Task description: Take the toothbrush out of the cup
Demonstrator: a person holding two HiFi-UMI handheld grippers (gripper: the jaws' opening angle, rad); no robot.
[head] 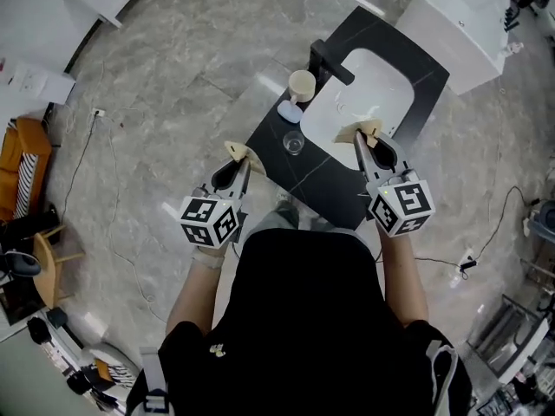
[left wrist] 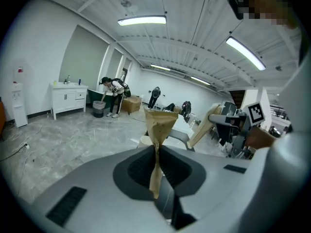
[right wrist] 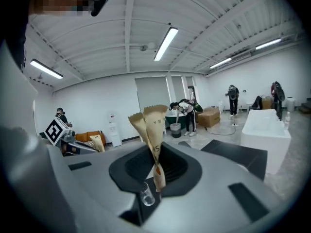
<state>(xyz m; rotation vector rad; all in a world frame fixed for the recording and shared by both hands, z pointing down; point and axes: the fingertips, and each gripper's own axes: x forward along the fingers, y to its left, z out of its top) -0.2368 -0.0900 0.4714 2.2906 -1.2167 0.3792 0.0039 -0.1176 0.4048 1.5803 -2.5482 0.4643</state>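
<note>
A cream cup [head: 302, 84] stands on the black counter [head: 321, 180] left of the white sink [head: 364, 94]. Beside it lies a light-blue item [head: 290, 111]; I cannot tell what it is. No toothbrush can be made out. A small clear glass [head: 294, 143] [right wrist: 146, 197] stands nearer to me. My left gripper [head: 245, 153] [left wrist: 160, 118] hovers off the counter's left edge, jaws together and empty. My right gripper [head: 368, 132] [right wrist: 150, 118] hangs over the sink's near rim, shut with nothing in it. Both are short of the cup.
A black faucet [head: 334, 63] rises between the cup and the sink. A white cabinet [head: 464, 24] stands at the back right. Cables trail over the grey marble floor [head: 173, 85]. People work by boxes far off in both gripper views.
</note>
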